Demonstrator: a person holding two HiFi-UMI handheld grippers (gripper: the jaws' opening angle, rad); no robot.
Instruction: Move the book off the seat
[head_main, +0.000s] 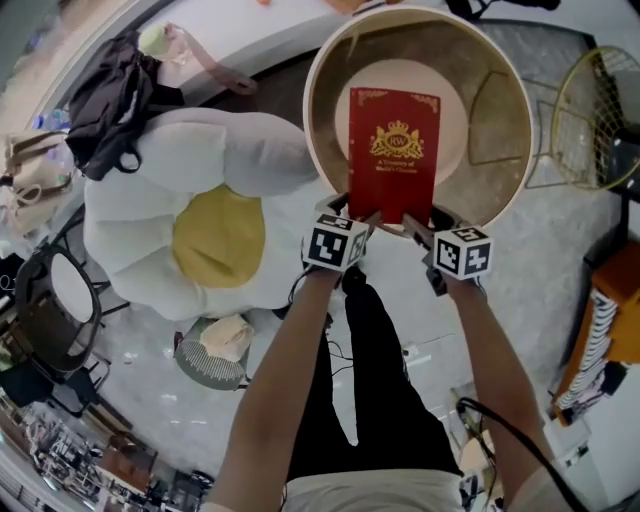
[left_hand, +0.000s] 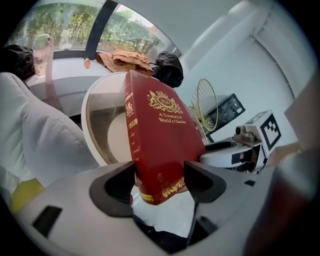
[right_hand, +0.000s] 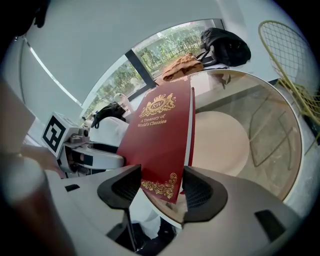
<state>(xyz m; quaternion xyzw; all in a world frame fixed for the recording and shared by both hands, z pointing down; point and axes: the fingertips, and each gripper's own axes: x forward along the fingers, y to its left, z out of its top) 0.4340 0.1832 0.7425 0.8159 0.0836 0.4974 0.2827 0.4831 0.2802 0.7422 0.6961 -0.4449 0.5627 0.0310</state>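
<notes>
Squeezing the red book (head_main: 392, 150) at its near corners are my left claw (head_main: 354, 216) and right claw (head_main: 416, 228). It seems stiff and heavy.

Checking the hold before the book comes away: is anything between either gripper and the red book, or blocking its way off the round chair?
Nothing visible. The red book sits directly between the jaws of the left gripper and the right gripper, one at each near corner, tilted up over the round chair. Only the chair's raised rim surrounds it.

The book (head_main: 392, 150) is showing red with gold ornament. The left cushion (head_main: 205, 225) is showing white around yellow.
</notes>
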